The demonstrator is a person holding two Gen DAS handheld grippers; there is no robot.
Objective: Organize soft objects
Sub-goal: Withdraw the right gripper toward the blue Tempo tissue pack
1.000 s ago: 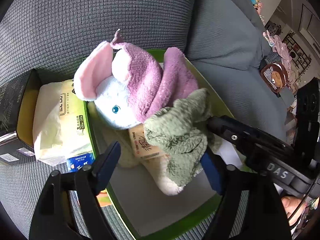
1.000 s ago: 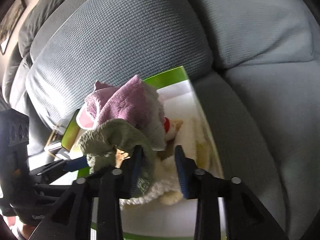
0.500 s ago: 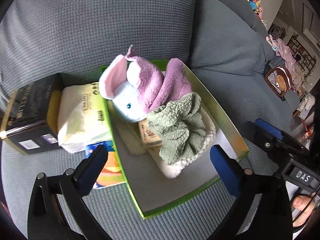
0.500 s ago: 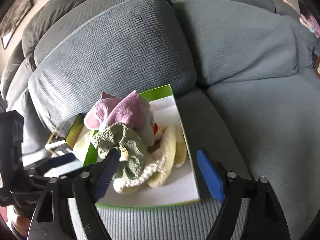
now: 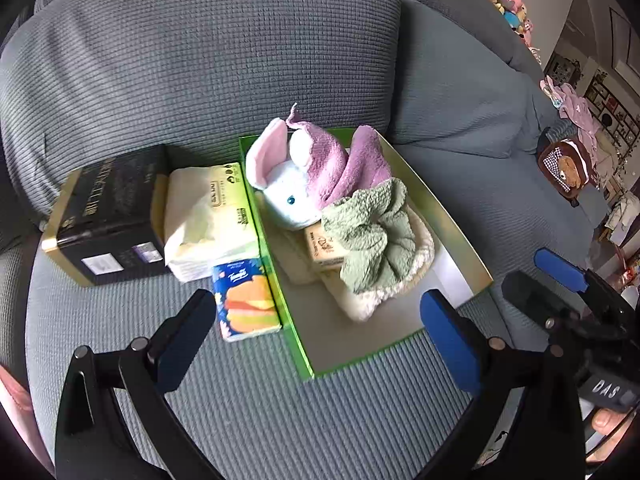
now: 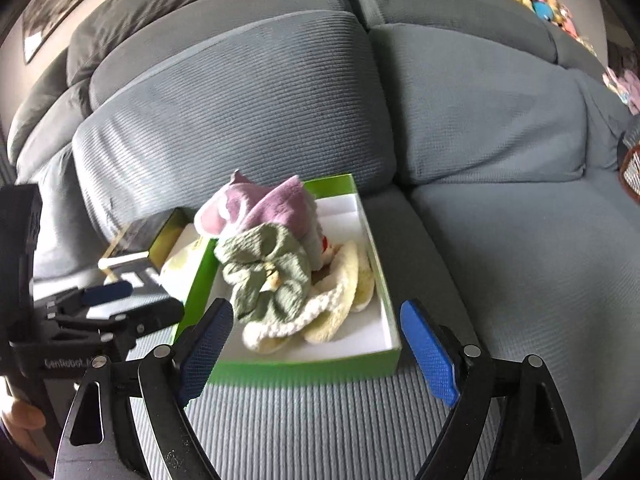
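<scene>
A green-rimmed box (image 5: 289, 322) sits on the grey sofa seat. It holds a white plush bunny (image 5: 290, 196) wrapped in a purple towel (image 5: 352, 164), a crumpled green cloth (image 5: 370, 236), a small tan box (image 5: 323, 247) and a cream fluffy piece (image 5: 404, 286). My left gripper (image 5: 314, 308) hovers in front of the box, open and empty. My right gripper (image 6: 316, 312) is also open and empty, short of the box's near rim (image 6: 304, 370). The green cloth (image 6: 264, 272) lies free on the pile.
Left of the box lie a pale yellow tissue pack (image 5: 208, 224), an orange-printed tissue pack (image 5: 246, 300) and a black carton (image 5: 108, 216). Sofa back cushions (image 6: 248, 92) rise behind. A brown bag (image 5: 564, 168) sits far right.
Both grippers pulled back and up from the box. The right jaws opened and let go of the green cloth, which stays on the pile. The left jaws spread wider.
</scene>
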